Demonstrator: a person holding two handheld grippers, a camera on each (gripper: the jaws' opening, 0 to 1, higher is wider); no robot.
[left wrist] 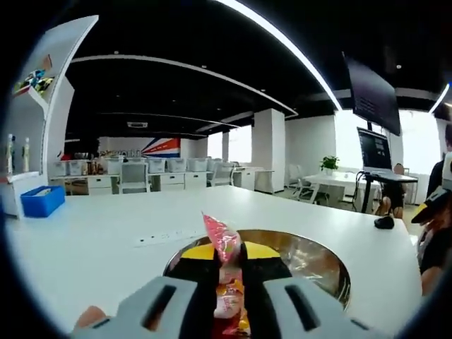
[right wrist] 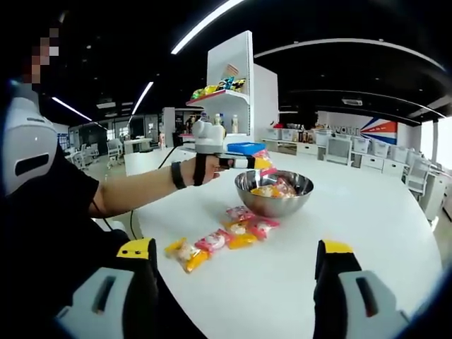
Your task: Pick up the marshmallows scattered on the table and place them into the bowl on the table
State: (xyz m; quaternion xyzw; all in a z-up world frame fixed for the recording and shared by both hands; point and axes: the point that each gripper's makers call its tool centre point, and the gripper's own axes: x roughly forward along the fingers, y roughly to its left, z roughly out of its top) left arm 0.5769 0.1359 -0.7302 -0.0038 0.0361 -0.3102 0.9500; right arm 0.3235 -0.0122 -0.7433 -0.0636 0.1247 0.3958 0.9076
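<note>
**A:** What are you doing now?

**B:** My left claw [left wrist: 229, 296] is clenched on a pink marshmallow packet [left wrist: 227, 272], low in the middle of the left gripper view. The bowl [left wrist: 318, 258] sits right under it. I think I should let go only when the packet hangs over the middle, so it can't bounce off the rim.

**A:** And the other claw?

**B:** My right claw [right wrist: 233, 282] is wide apart and holds nothing. In the right gripper view the loose marshmallows [right wrist: 226, 236] lie on the desk [right wrist: 381, 212], just below the bowl in the middle of the frame.

**A:** Is there room?

**B:** Lots of bare desk on the right side of the frame. The far desk edge is well apart from the bowl.
</note>
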